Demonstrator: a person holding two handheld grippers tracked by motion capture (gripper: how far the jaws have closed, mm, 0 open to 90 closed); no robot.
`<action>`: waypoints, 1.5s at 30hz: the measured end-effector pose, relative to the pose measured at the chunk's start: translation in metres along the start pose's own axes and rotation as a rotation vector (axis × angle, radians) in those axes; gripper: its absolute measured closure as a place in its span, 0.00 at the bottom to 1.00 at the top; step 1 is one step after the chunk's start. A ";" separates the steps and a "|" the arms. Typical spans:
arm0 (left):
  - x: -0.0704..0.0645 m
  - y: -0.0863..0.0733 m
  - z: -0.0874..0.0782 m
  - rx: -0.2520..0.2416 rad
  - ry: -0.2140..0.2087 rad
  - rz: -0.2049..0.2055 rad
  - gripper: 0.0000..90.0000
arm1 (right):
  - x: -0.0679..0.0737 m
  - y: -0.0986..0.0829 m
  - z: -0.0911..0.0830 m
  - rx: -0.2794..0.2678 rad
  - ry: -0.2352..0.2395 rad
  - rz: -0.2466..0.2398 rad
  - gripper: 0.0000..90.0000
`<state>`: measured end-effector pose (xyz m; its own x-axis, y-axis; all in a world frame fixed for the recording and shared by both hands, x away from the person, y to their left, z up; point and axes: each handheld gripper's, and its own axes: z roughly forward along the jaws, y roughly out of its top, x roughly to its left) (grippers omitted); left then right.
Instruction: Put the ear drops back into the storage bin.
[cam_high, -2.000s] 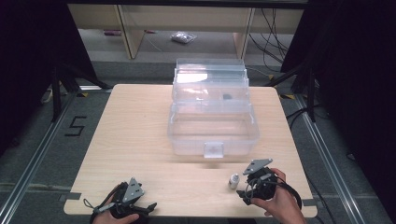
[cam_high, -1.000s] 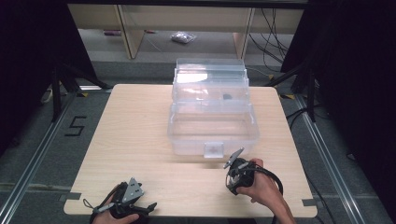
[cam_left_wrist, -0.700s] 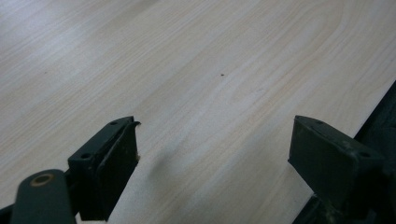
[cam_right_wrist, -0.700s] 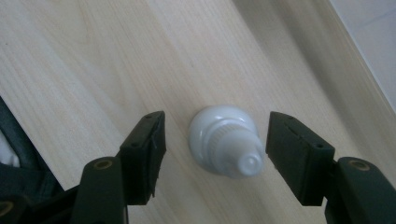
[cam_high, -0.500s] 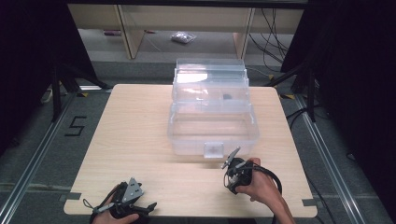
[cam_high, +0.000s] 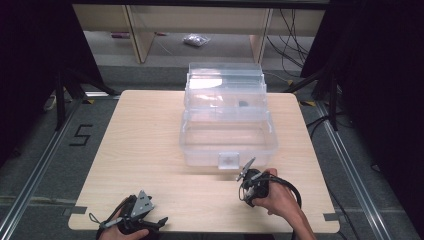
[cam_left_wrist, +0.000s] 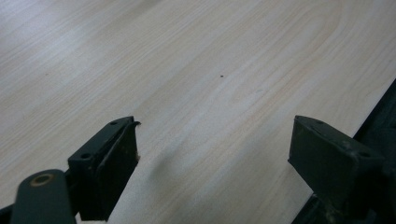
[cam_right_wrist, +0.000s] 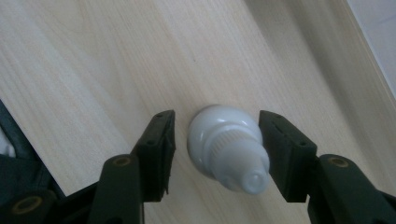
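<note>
Tongs first: the right tongs (cam_right_wrist: 215, 144) stand part-open with a small white bottle (cam_right_wrist: 229, 147) between the jaws, a narrow gap on one side and the other jaw at or just off its shoulder; whether they press it cannot be told. The left tongs (cam_left_wrist: 212, 158) gape wide over bare wood with nothing between them. Largest on the pale wooden surface (cam_high: 145, 135) is a clear plastic box (cam_high: 227, 137) with its lid raised at the back; the main tub looks empty, and a small dark item (cam_high: 243, 104) lies in the upper tray, too small to name. In the high view the right tongs (cam_high: 248, 186) sit just in front of the box's latch (cam_high: 228, 160), held by the right hand (cam_high: 277, 197), and the bottle is hidden under them; the left tongs (cam_high: 140, 217) rest at the near edge, well apart from the box. The right gripper view brings out the bottle itself: it stands on the surface near the box's front, seen from above, with a rounded body, a ribbed collar and a tapering nozzle cap, all white.
</note>
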<state>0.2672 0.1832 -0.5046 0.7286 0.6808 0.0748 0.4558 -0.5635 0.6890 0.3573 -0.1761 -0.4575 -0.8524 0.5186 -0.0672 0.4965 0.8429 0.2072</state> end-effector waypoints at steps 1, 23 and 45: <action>0.001 0.000 -0.002 0.021 -0.005 0.026 0.17 | 0.000 0.000 0.000 0.005 -0.005 0.005 0.55; 0.002 0.000 -0.002 0.028 -0.006 0.032 0.17 | 0.000 0.009 0.002 0.073 -0.009 -0.052 0.67; 0.000 0.000 0.001 -0.006 0.000 -0.010 0.17 | -0.011 0.017 -0.030 0.047 0.005 -0.033 0.67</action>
<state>0.2672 0.1829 -0.5051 0.7244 0.6860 0.0678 0.4598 -0.5541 0.6939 0.3702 -0.1723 -0.4243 -0.8692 0.4897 -0.0681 0.4751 0.8654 0.1591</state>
